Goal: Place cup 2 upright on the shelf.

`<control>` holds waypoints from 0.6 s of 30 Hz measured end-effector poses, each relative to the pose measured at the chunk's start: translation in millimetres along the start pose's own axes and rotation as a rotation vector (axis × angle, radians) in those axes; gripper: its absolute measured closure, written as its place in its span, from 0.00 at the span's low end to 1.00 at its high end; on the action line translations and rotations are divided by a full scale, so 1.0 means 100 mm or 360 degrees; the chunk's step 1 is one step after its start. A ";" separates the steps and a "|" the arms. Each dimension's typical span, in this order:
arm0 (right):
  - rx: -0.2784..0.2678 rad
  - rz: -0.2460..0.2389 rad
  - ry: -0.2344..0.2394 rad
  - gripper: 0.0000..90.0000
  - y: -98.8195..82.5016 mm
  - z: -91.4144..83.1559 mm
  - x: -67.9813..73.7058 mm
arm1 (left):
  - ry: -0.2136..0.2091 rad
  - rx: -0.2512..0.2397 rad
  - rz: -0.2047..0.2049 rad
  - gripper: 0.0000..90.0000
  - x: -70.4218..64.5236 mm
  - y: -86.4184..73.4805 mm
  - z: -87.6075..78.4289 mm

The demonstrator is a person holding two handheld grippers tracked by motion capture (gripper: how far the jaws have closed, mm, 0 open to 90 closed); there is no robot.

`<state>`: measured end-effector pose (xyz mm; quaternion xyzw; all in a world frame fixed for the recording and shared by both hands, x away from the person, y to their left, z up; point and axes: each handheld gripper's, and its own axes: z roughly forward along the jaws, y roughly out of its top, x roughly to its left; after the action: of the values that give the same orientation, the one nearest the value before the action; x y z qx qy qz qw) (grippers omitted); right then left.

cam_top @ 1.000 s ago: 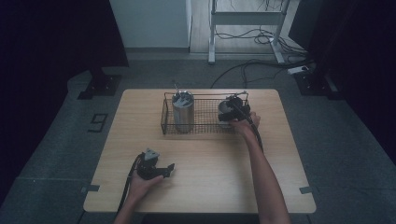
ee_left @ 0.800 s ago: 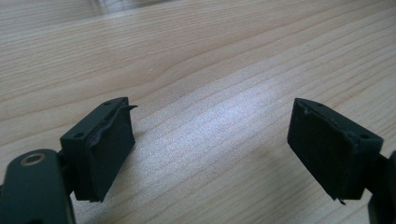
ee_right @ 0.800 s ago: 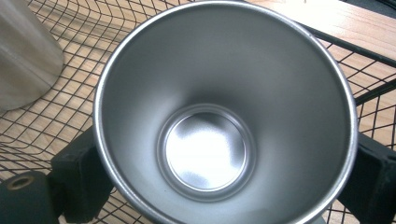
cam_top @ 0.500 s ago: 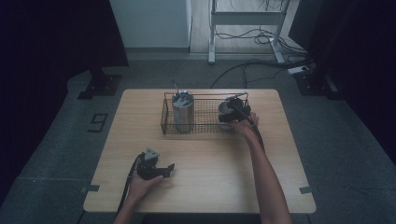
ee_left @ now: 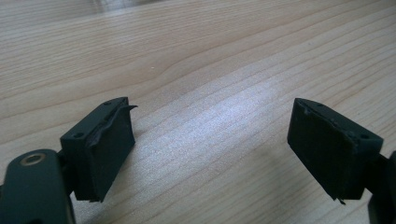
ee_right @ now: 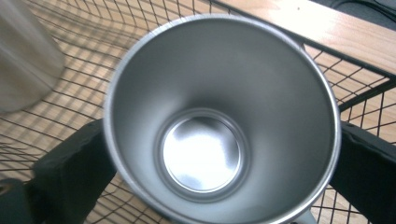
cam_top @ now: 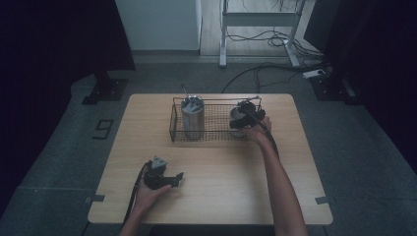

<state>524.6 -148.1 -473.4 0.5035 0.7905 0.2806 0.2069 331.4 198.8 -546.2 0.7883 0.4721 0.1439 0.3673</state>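
Right gripper [ee_right: 205, 158], jaws just spread, straddles the round steel cup [ee_right: 219, 116] in the black wire basket [cam_top: 216, 129]; lifting askew could snag the rim and topple it.

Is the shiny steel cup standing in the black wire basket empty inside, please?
Yes, the right gripper view looks straight down into the shiny steel cup, and its polished bottom is bare.

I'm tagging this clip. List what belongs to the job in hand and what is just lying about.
In the job: round shiny steel cup, black wire basket holding it.
Lying about: tall steel tumbler in the same basket, cables on the floor.
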 end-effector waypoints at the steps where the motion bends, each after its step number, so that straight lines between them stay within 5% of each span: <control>1: 0.0000 0.0000 0.0000 0.01 0.00 0.00 0.00 | 0.0000 0.0000 0.0000 0.16 0.00 0.00 0.00; 18: -0.0207 0.0068 0.0022 0.00 -0.06 -0.35 -0.03 | -0.0006 -0.0003 -0.0015 0.16 0.01 -0.02 -0.02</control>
<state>500.1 -160.9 -450.2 0.5037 0.7611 0.3394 0.2277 329.2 201.2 -546.2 0.7860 0.4750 0.1411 0.3697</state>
